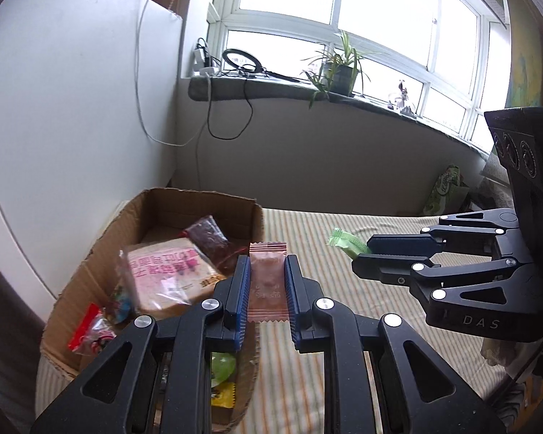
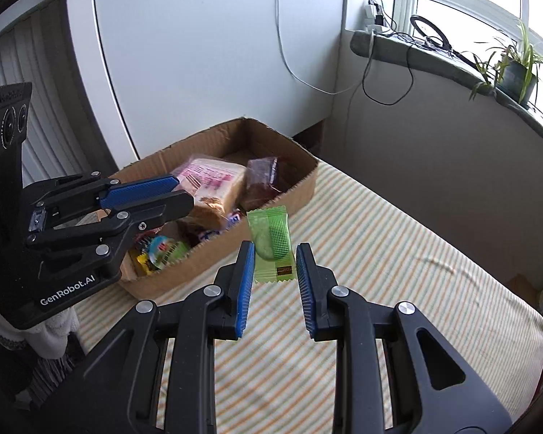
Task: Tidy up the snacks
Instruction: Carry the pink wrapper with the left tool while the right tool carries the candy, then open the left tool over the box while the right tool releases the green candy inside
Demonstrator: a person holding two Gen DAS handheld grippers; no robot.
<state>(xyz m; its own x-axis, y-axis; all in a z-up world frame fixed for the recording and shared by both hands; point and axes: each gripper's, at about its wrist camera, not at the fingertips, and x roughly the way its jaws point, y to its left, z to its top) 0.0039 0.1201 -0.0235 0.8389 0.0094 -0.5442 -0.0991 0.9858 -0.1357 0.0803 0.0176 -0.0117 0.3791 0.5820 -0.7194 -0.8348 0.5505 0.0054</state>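
Pinching a pink packet [image 1: 267, 282], print unreadable, left gripper [image 1: 267, 289]; "DAS"-marked right gripper [image 2: 275, 282] seemingly grips green packet [image 2: 271, 249].

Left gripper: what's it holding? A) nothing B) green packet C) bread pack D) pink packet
D: the left gripper is shut on the pink packet, its pads pressing both sides; the green packet sits in the right gripper.

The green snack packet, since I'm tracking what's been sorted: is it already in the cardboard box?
No, the green snack packet is between the right gripper's fingers, outside the cardboard box.
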